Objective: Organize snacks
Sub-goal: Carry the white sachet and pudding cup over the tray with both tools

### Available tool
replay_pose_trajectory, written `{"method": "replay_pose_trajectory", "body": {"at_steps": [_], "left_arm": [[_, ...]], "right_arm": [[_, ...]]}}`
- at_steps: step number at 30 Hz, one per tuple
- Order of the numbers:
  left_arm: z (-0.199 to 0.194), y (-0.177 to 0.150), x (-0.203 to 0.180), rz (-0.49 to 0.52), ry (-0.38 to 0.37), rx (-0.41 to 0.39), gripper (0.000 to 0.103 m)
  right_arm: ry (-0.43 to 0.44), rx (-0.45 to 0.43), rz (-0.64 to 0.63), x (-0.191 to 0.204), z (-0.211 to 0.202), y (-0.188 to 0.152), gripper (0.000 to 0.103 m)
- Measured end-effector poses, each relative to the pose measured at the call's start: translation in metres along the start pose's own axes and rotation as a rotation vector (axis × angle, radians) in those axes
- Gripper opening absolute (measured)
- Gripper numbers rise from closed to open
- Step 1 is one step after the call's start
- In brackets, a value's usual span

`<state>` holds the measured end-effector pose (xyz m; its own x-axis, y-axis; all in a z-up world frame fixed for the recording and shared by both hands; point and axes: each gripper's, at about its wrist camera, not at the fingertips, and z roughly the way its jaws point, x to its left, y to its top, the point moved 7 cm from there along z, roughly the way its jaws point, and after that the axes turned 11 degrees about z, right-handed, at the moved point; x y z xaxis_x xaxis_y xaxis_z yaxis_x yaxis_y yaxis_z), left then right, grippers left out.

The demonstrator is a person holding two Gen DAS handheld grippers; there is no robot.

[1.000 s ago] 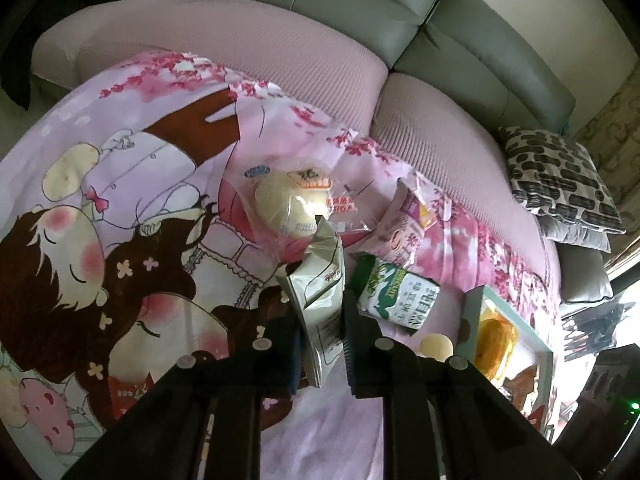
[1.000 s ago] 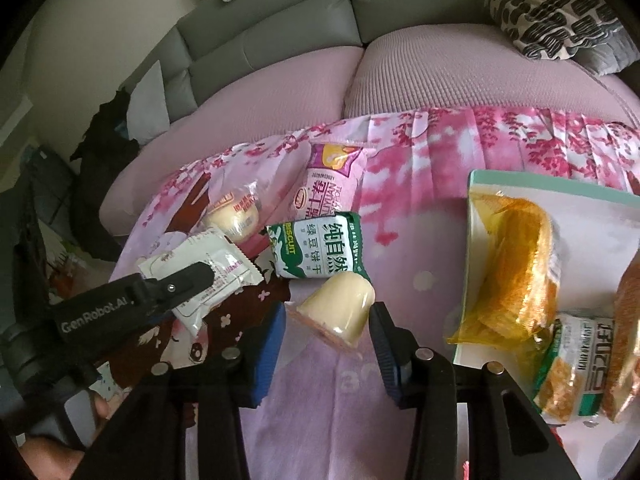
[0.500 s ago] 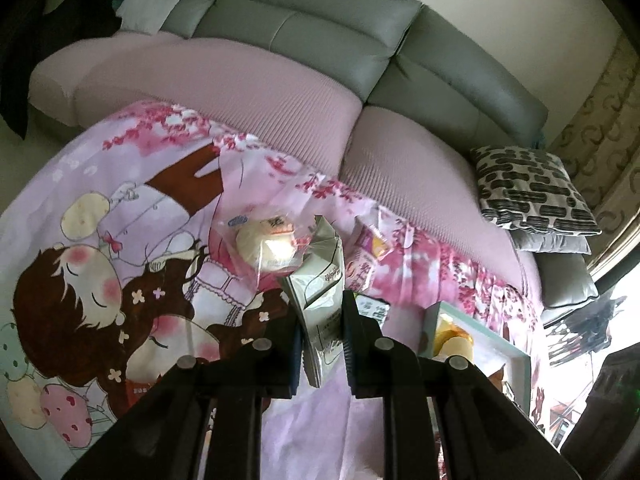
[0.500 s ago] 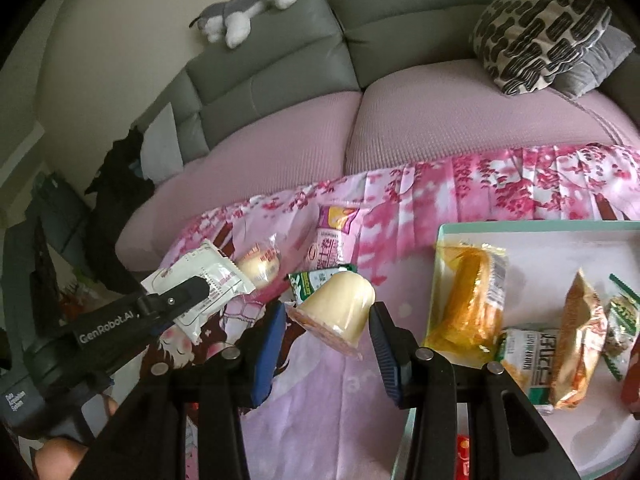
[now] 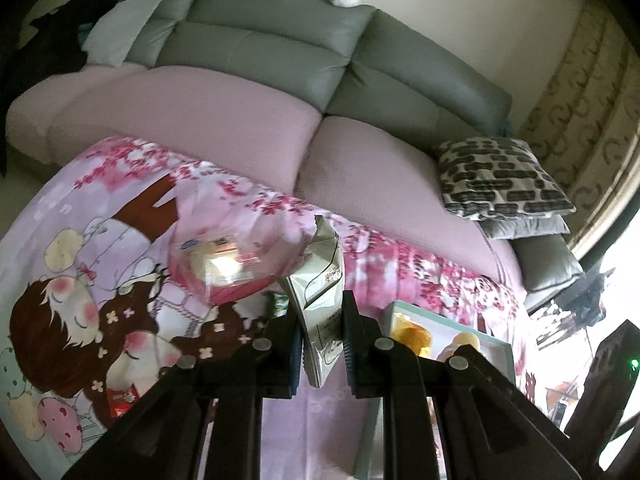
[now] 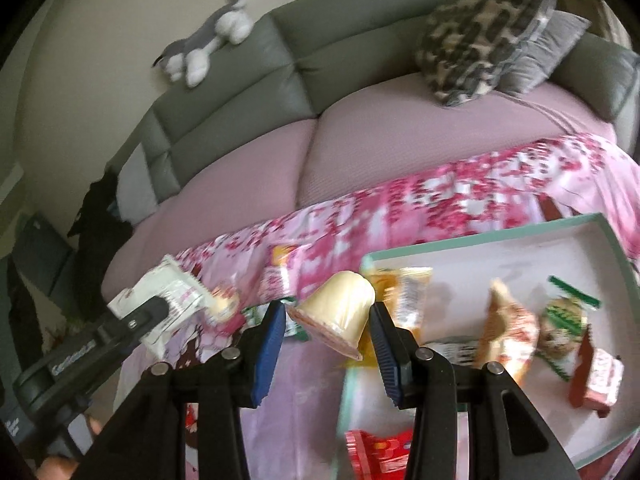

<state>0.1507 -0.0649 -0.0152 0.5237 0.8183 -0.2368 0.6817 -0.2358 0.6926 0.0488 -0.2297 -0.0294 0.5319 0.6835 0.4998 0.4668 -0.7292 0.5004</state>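
My left gripper (image 5: 322, 336) is shut on a white-and-silver snack packet (image 5: 322, 288), held above the pink cartoon blanket (image 5: 100, 280). It also shows in the right wrist view (image 6: 160, 304), at the left. My right gripper (image 6: 328, 332) is shut on a cream pudding cup (image 6: 336, 308), held above the left edge of the teal-rimmed tray (image 6: 612, 240). The tray holds an orange packet (image 6: 404, 292), a tan bag (image 6: 508, 320) and other snacks. A clear-wrapped bun (image 5: 224, 264) lies on the blanket.
A grey sofa (image 5: 280, 60) with pink seat covers runs behind the blanket. A patterned cushion (image 5: 500, 176) sits at its right end, a plush toy (image 6: 208, 44) on its back. A pink packet (image 6: 276, 276) and a red packet (image 6: 376, 452) lie near the tray.
Both grippers have risen and drawn back with their snacks. The right one has shifted right, so more of the tray shows under it. The view is blurred by motion.
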Motion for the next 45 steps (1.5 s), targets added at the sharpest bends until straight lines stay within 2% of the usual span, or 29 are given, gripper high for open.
{"method": "replay_pose_trajectory", "body": {"at_steps": [8,16,26,29,45], "left_arm": [[0.004,-0.003,-0.043,0.096,-0.056,0.005,0.018],[0.013,-0.017,-0.102,0.221,-0.142,0.036,0.018],[0.033,-0.041,-0.158,0.367,-0.173,0.075,0.018],[0.04,-0.046,-0.167,0.38,-0.184,0.082,0.018],[0.071,-0.06,-0.185,0.424,-0.178,0.12,0.018]], "right_arm": [[-0.076,-0.073,0.092,-0.048,-0.022,0.027,0.046],[-0.151,-0.116,0.23,-0.104,-0.039,0.042,0.046],[-0.303,-0.166,0.403,-0.182,-0.067,0.046,0.046],[-0.357,-0.182,0.404,-0.192,-0.073,0.047,0.046],[-0.416,-0.148,0.449,-0.217,-0.062,0.039,0.046]]}}
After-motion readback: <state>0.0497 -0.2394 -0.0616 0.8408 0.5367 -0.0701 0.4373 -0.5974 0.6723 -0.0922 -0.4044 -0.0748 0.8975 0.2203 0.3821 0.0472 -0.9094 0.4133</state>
